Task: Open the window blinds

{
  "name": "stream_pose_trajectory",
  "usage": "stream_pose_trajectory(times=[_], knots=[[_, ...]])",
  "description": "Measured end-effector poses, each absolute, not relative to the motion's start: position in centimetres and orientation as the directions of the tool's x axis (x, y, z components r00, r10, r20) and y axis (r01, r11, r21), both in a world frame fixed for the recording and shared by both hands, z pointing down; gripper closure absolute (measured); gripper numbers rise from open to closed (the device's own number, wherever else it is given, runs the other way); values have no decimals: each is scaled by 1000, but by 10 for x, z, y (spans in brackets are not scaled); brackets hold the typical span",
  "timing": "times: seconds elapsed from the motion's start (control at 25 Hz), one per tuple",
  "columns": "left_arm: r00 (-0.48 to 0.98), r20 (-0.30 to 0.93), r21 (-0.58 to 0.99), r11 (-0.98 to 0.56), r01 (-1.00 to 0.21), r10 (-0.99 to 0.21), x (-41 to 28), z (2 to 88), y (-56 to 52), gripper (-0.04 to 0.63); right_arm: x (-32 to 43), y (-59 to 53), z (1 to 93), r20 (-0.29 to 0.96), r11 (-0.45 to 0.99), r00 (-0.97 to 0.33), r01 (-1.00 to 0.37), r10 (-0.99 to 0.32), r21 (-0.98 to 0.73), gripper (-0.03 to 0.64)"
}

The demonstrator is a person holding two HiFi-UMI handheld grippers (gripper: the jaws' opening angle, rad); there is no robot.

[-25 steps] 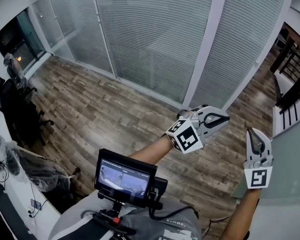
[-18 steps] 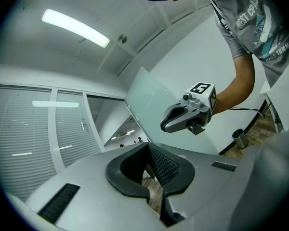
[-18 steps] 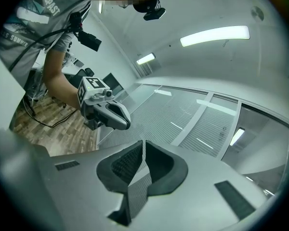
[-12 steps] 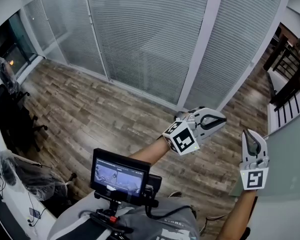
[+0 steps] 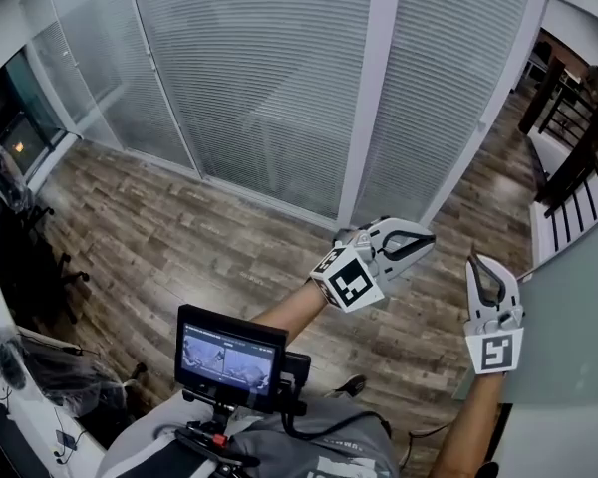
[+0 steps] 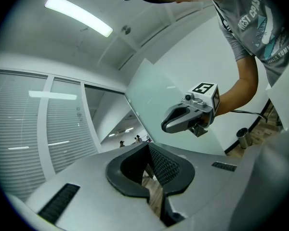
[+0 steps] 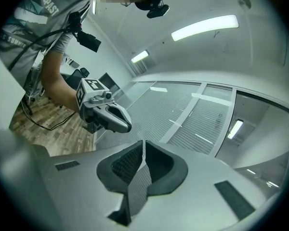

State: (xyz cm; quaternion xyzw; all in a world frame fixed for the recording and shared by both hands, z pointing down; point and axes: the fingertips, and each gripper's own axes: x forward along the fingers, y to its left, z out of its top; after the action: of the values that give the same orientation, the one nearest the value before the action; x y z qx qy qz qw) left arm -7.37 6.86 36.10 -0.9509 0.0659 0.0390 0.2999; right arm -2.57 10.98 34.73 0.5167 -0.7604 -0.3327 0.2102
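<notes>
Head view: left claw [image 5: 427, 239] and right claw [image 5: 476, 261] both closed, empty; bare floor [image 5: 209, 237] fronts the blinds [image 5: 259, 78]; shirt [image 6: 260, 23] reads "COAST".

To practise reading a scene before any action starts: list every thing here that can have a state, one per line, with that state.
window blinds: lowered, slats closed.
left gripper: shut, nothing between the jaws.
right gripper: shut, nothing between the jaws.
small monitor: on, showing a picture.
ceiling light: lit.

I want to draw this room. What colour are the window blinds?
The window blinds are white with thin slats, clearest in the head view.
</notes>
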Motion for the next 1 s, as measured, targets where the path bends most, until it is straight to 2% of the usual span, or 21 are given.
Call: stream_pose_trajectory(times=[0.08,0.2,0.4,0.68,1.0], knots=[[988,-116,-568,-809,-150,-102,-39,360,54,592,5,97,349,-20,250,-380,-645,-925,722,612],[988,-110,-567,-810,-150,-106,12,363,38,592,58,80,365,64,281,-354,-607,-933,743,612],[989,-95,-578,-802,-147,-113,80,362,16,592,122,57,354,17,271,-386,-615,-922,740,612],[991,-58,-584,-801,-133,-122,140,366,-29,592,181,17,358,24,277,-374,-639,-927,718,612],[991,-61,-550,-825,-130,-116,219,389,-145,591,256,-87,383,40,272,-336,-680,-941,681,612]])
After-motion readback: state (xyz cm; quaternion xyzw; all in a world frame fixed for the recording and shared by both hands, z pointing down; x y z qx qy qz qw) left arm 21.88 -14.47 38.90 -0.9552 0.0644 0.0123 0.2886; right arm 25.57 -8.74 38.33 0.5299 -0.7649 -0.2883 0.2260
